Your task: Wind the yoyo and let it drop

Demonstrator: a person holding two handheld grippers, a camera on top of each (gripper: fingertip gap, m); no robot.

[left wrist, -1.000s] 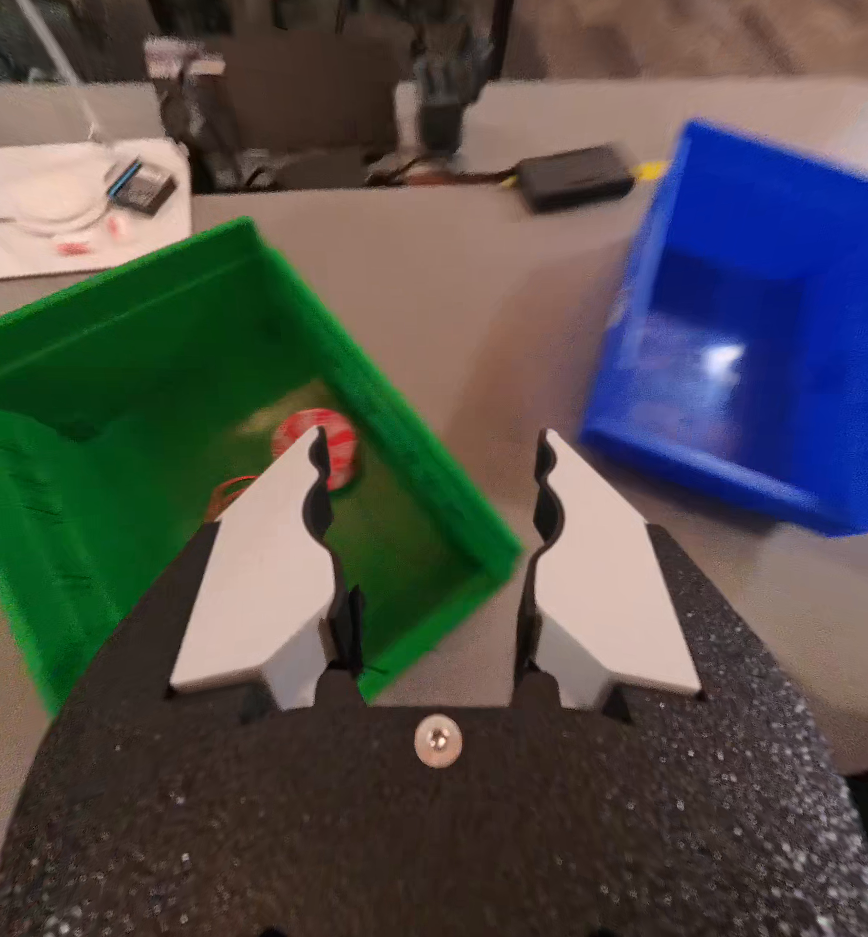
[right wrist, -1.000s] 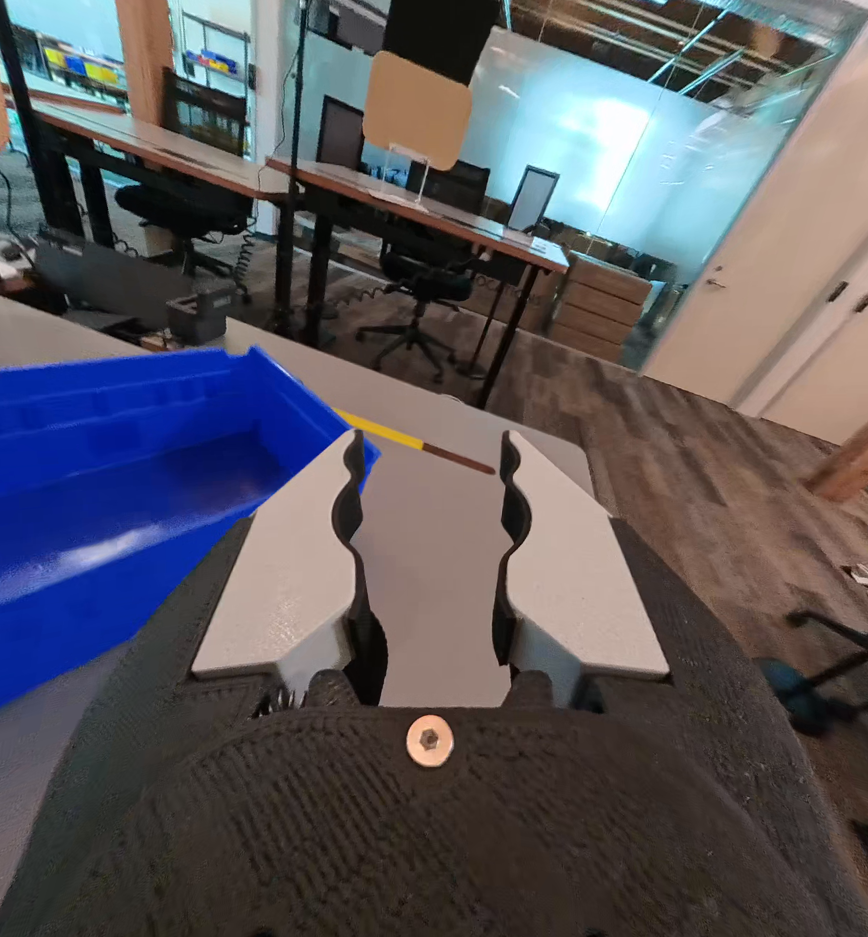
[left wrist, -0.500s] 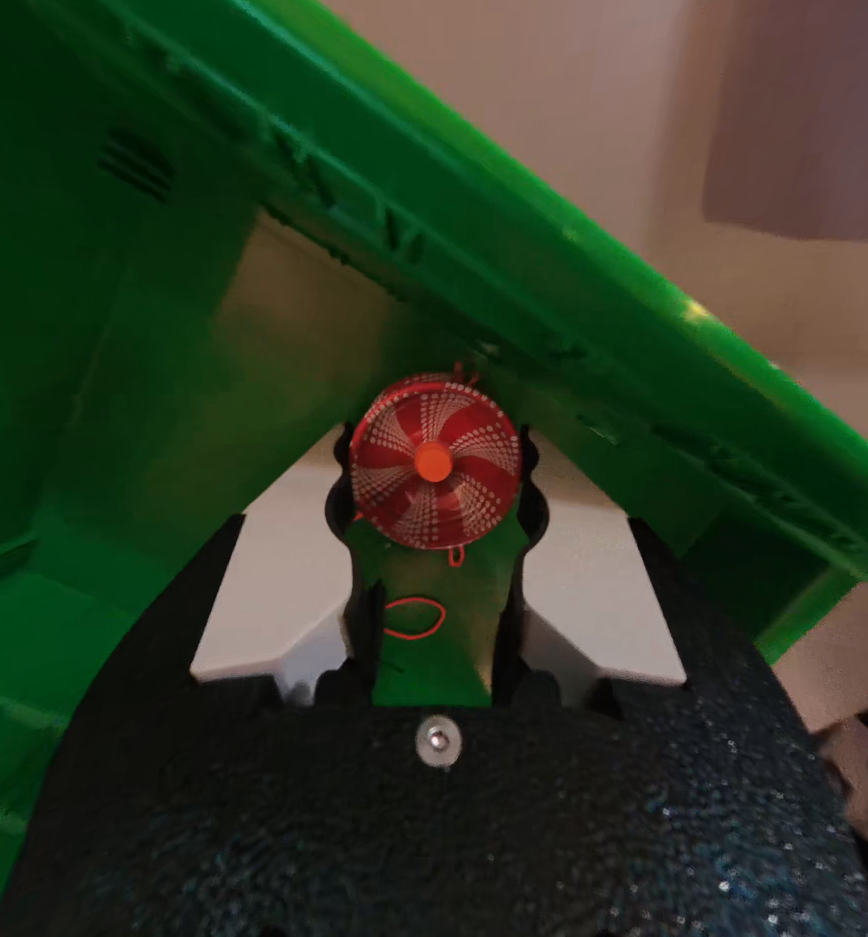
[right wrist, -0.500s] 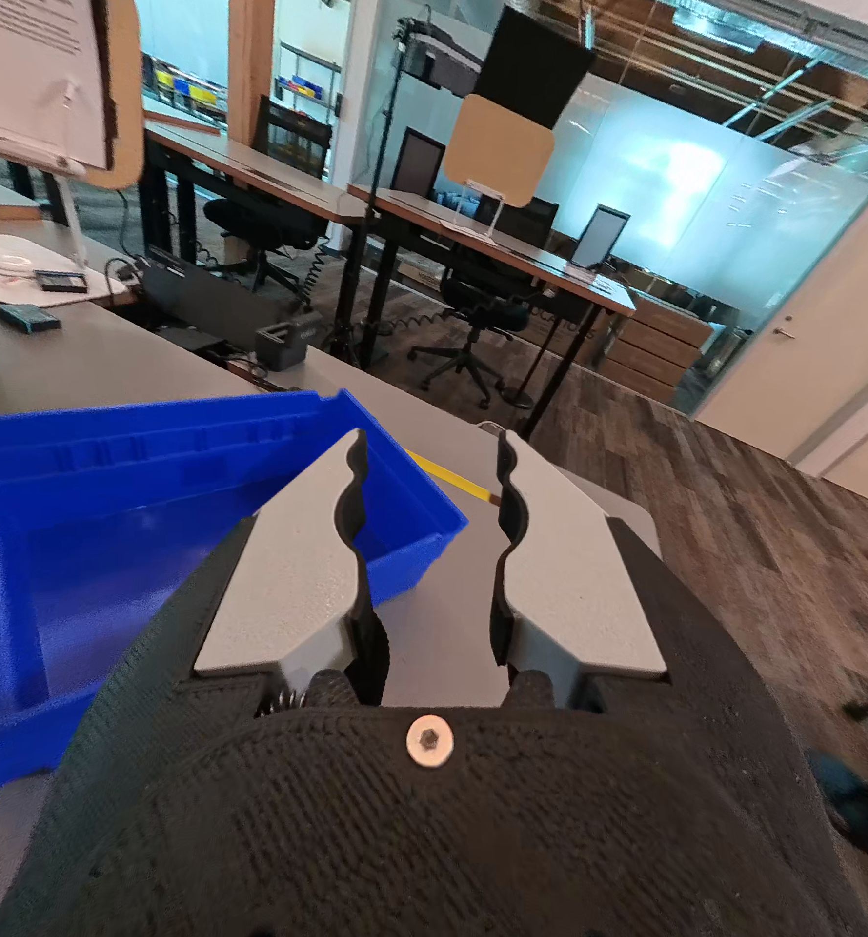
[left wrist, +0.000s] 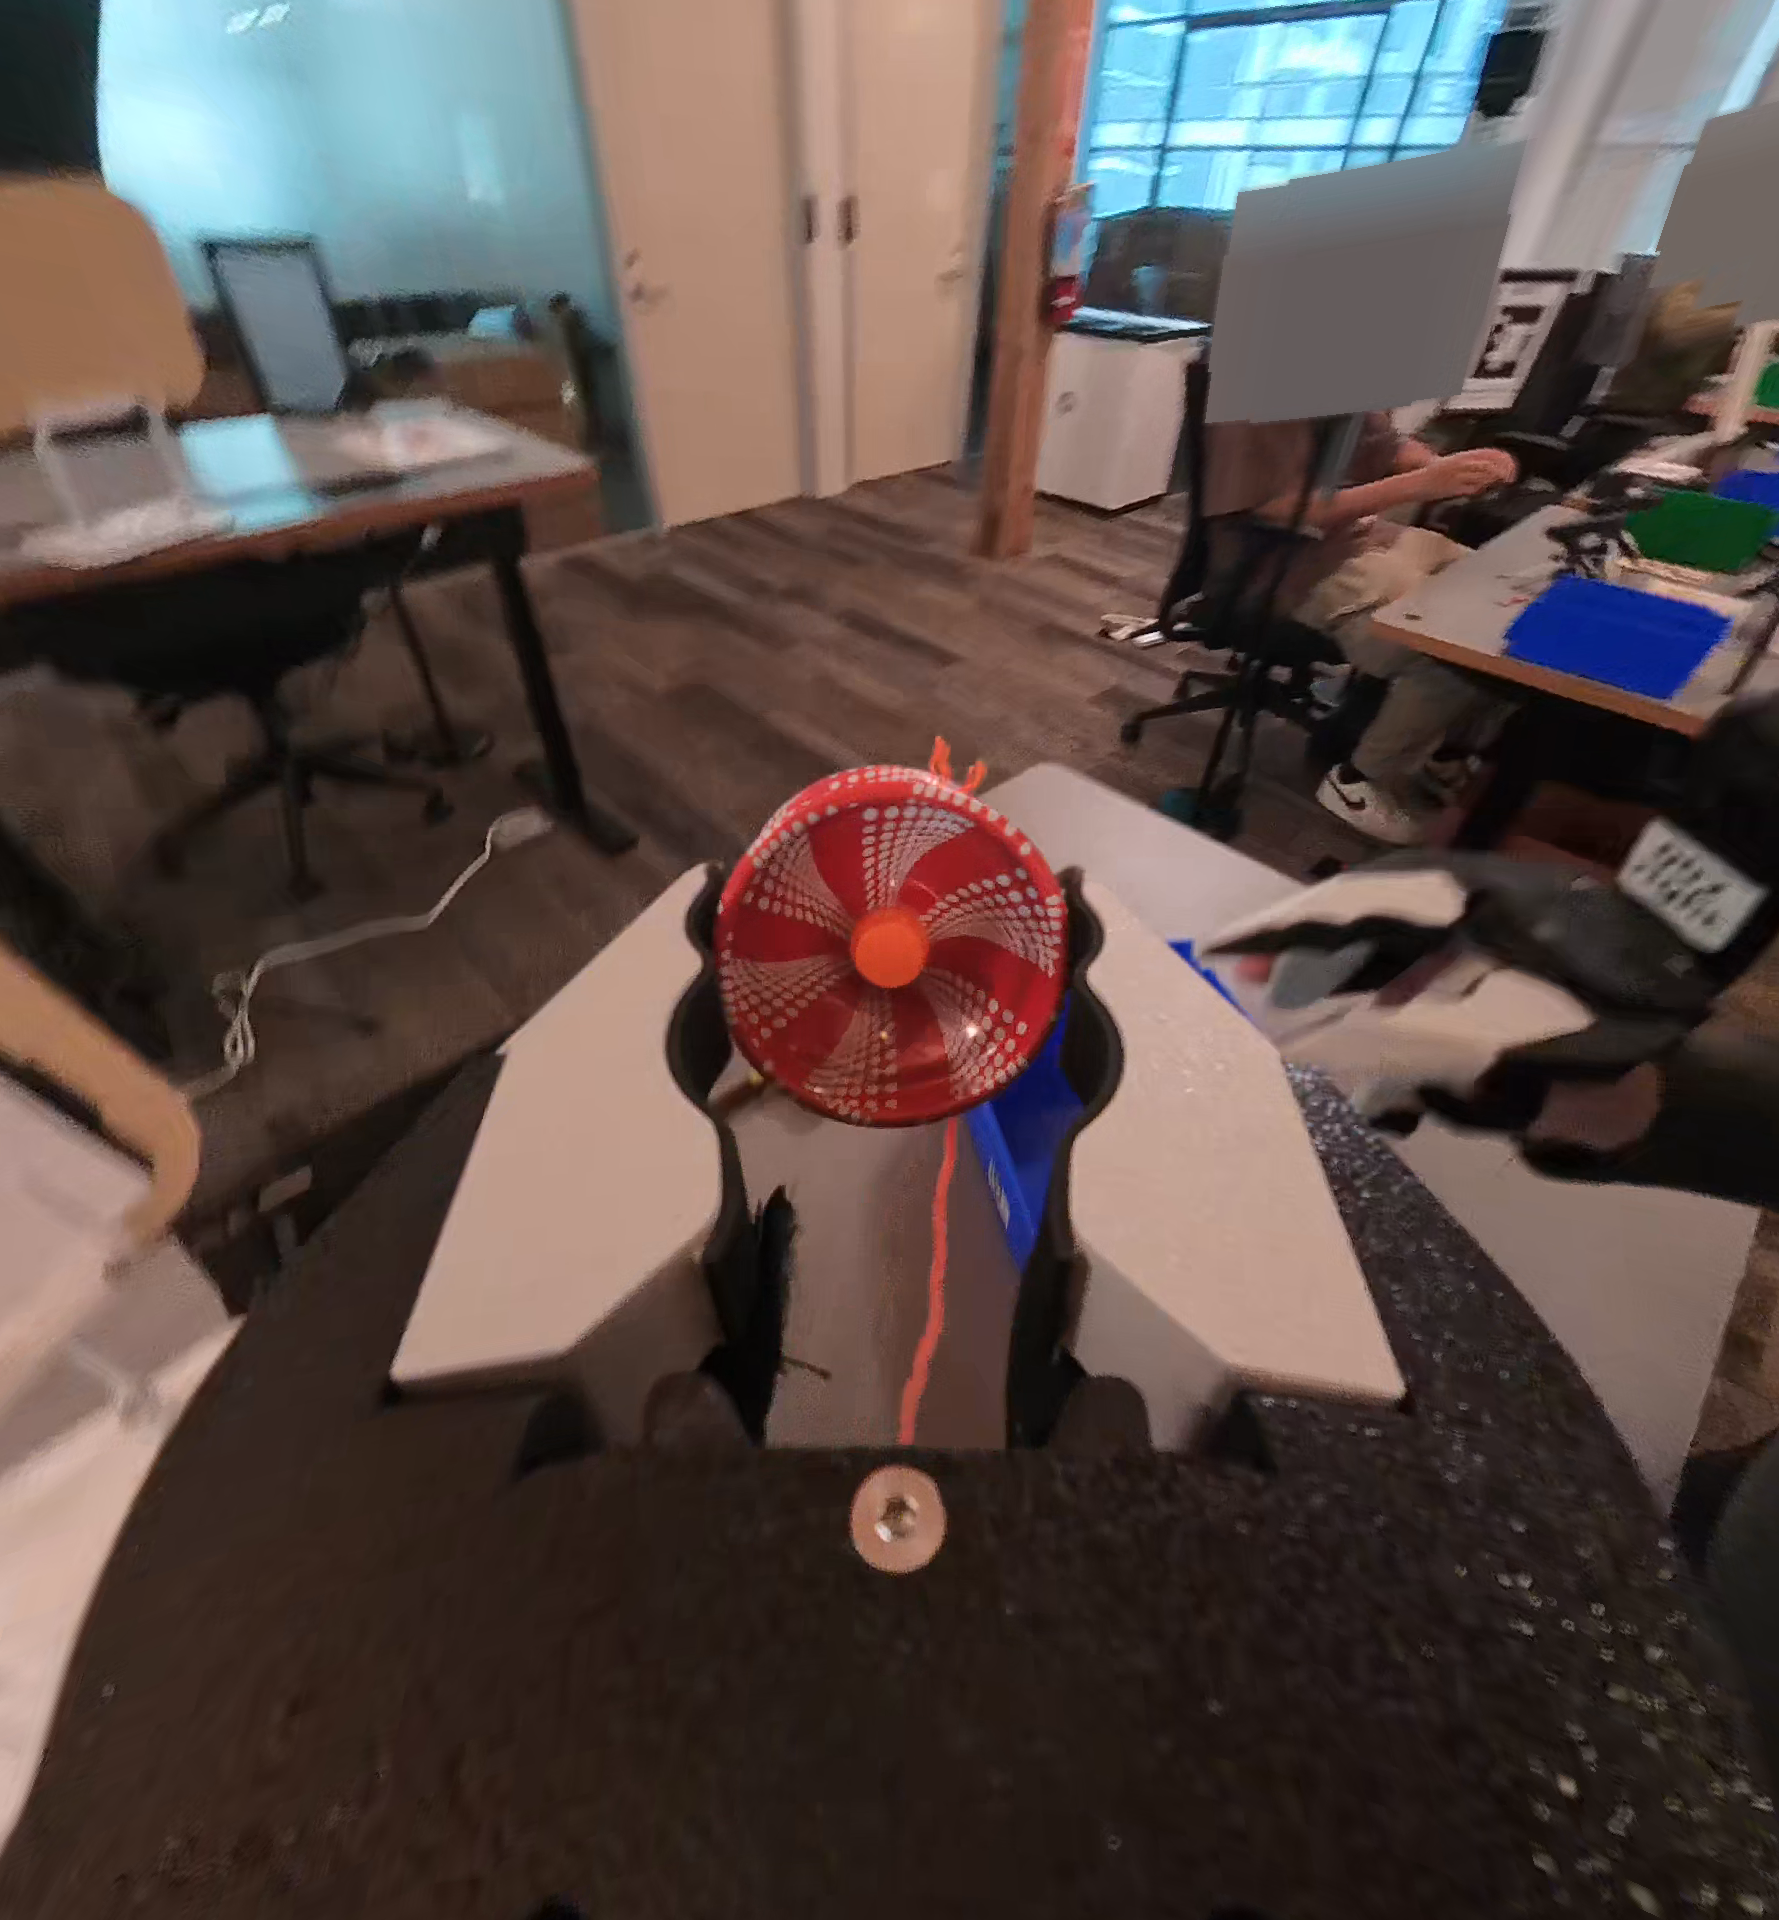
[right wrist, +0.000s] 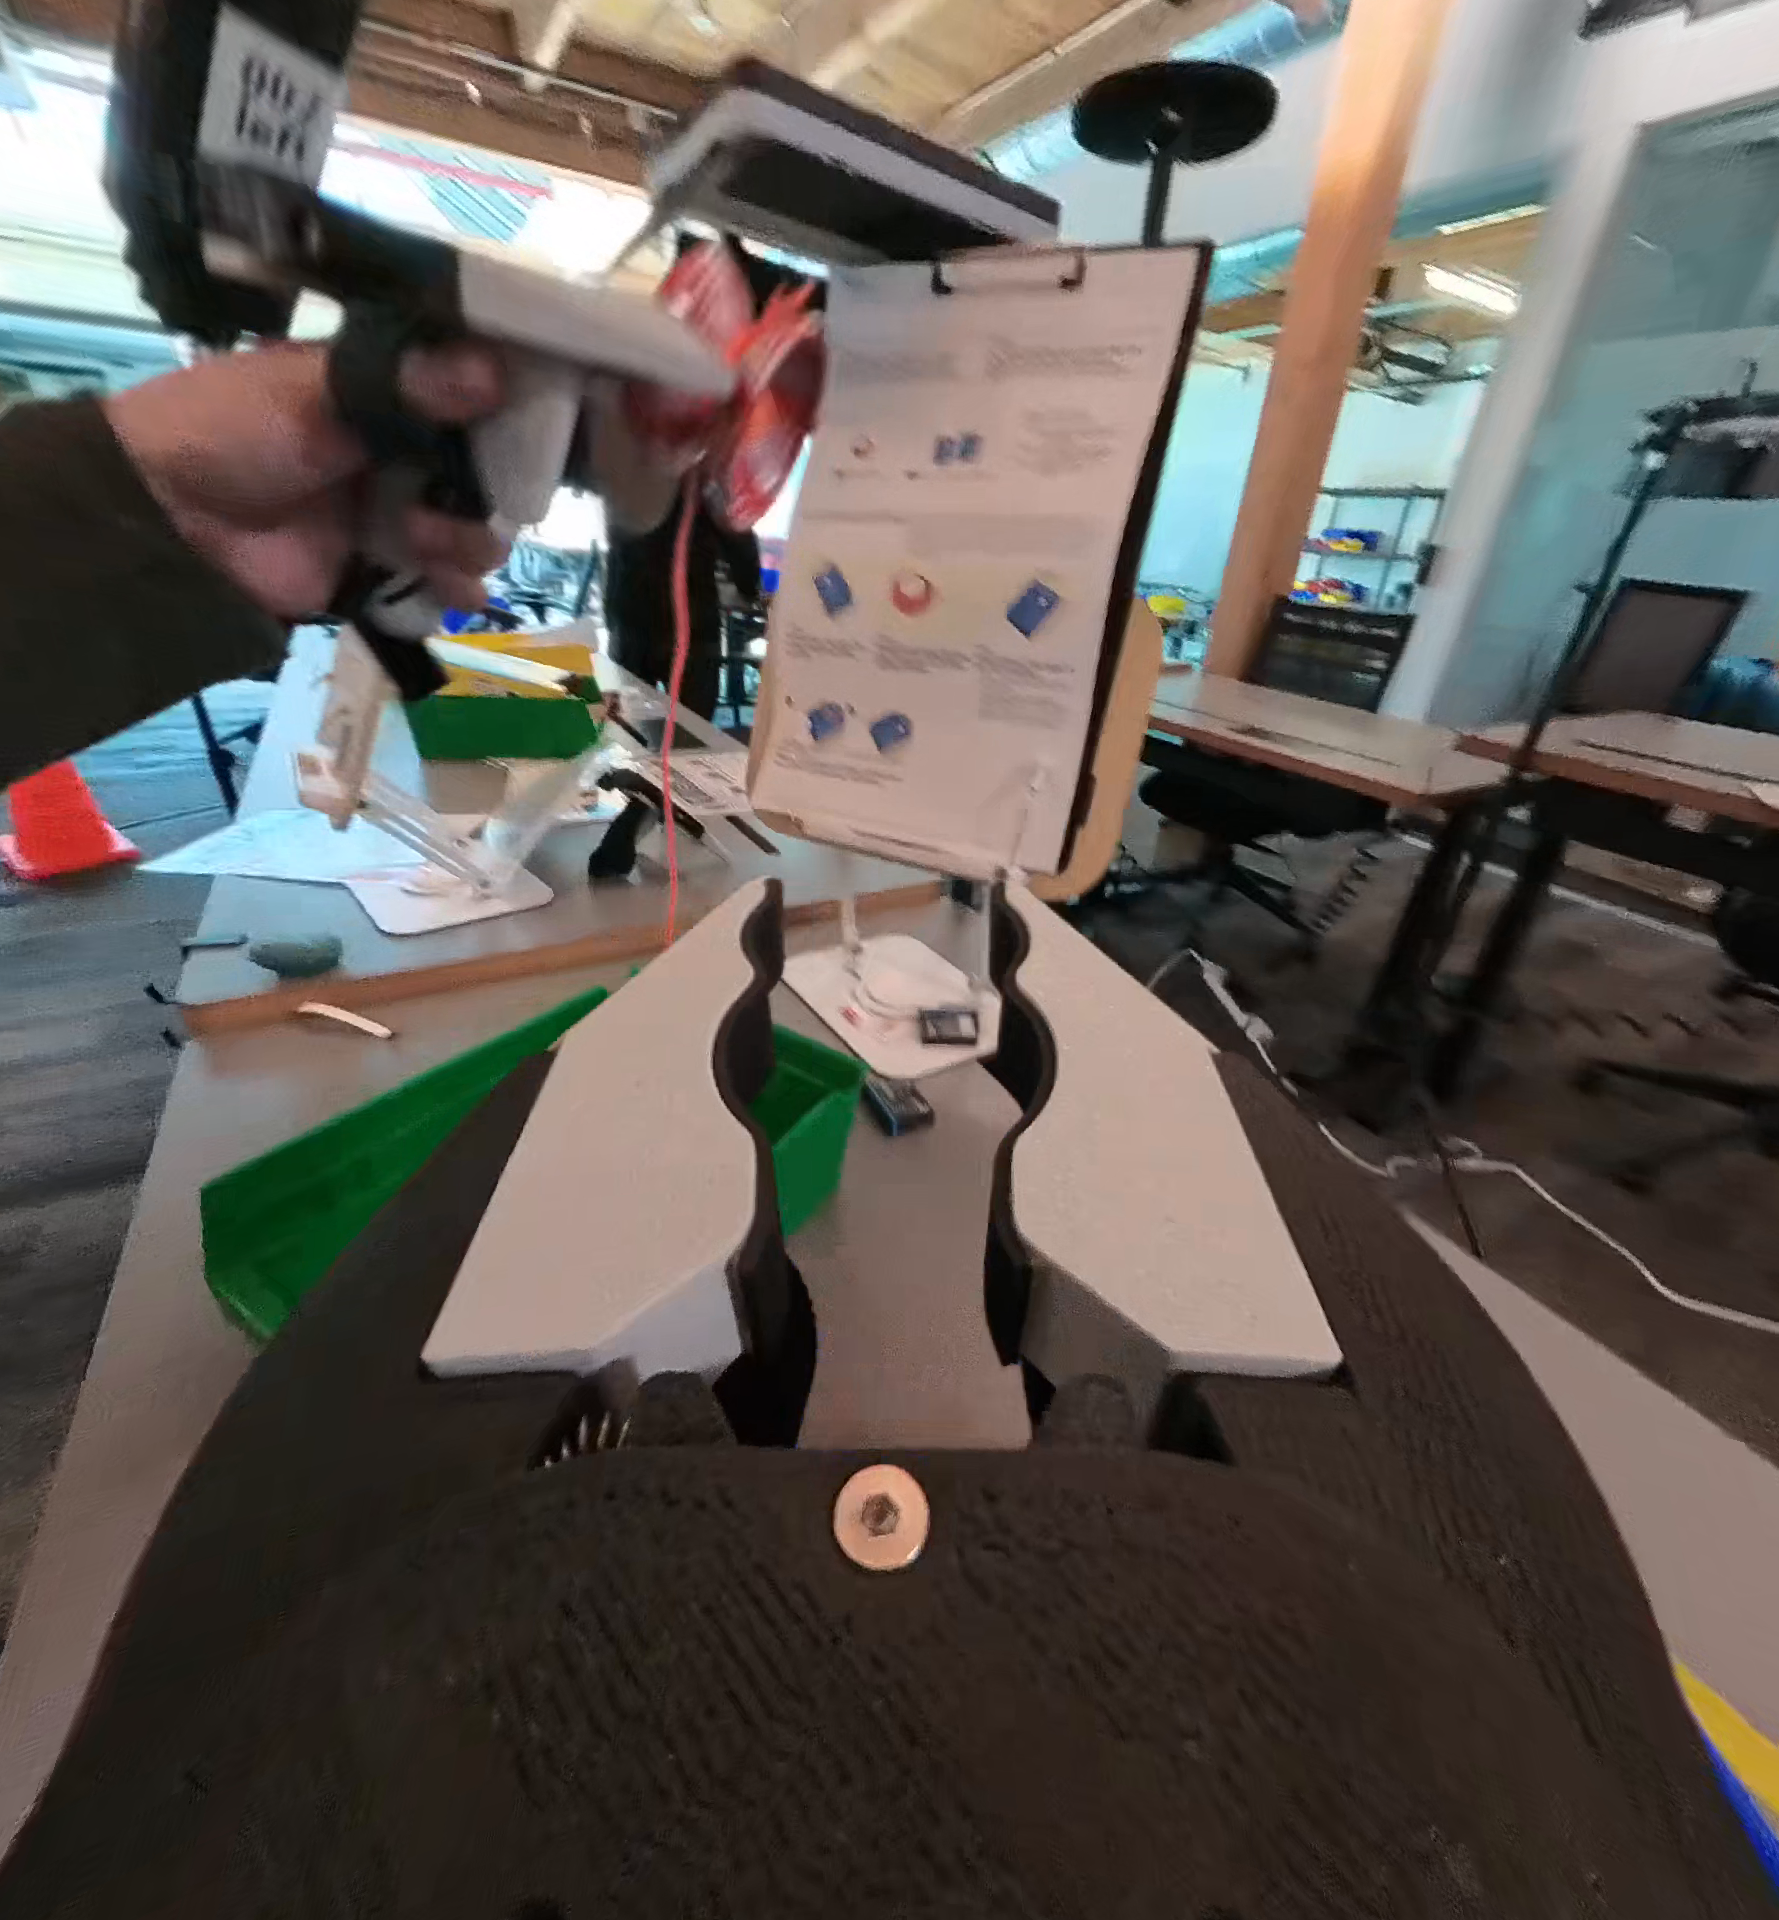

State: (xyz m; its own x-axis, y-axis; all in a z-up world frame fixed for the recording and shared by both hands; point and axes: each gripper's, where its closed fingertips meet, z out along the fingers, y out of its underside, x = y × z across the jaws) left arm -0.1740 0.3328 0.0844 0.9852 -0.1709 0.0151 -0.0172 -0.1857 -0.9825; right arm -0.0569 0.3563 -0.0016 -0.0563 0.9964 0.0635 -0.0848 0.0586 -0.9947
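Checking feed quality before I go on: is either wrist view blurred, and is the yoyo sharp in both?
Left wrist view: yoyo sharp between the left gripper fingers, string clear; edges and right gripper smeared. Right wrist view: yoyo and left gripper motion-blurred high up; own right gripper and green bin crisp.
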